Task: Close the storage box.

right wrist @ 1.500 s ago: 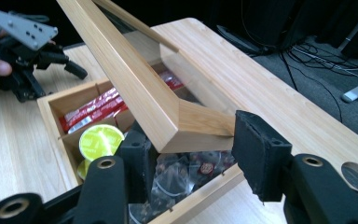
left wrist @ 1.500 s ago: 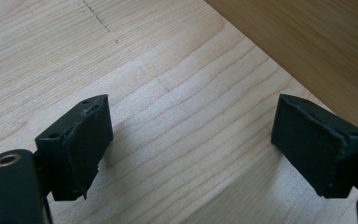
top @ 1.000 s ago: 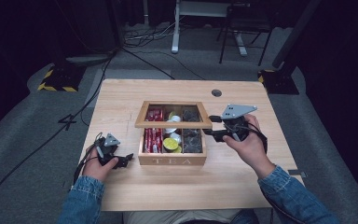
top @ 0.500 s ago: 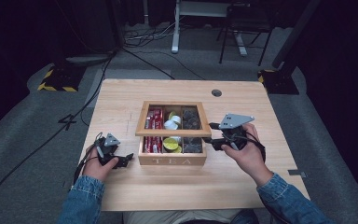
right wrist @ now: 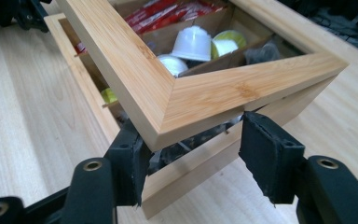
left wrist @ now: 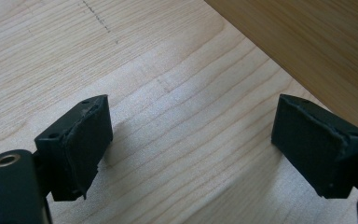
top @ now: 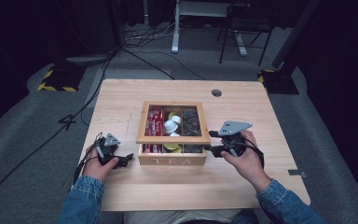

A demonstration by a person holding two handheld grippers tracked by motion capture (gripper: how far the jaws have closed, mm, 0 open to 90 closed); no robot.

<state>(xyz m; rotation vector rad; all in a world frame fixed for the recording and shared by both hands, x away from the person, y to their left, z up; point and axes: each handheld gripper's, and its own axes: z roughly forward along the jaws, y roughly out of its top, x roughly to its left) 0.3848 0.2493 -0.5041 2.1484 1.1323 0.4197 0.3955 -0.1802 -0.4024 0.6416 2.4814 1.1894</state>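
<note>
On the table, the right claw [right wrist: 191, 154] grips the part-raised, glass-paned lid [right wrist: 168, 93] corner; left claw [left wrist: 191, 154] gapes empty.

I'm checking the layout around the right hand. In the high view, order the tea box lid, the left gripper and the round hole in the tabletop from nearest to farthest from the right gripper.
1. Tea box lid, right at the right gripper, corner between its jaws.
2. Round hole, beyond it toward the table's far edge.
3. Left gripper, across the box, on its other side.
</note>
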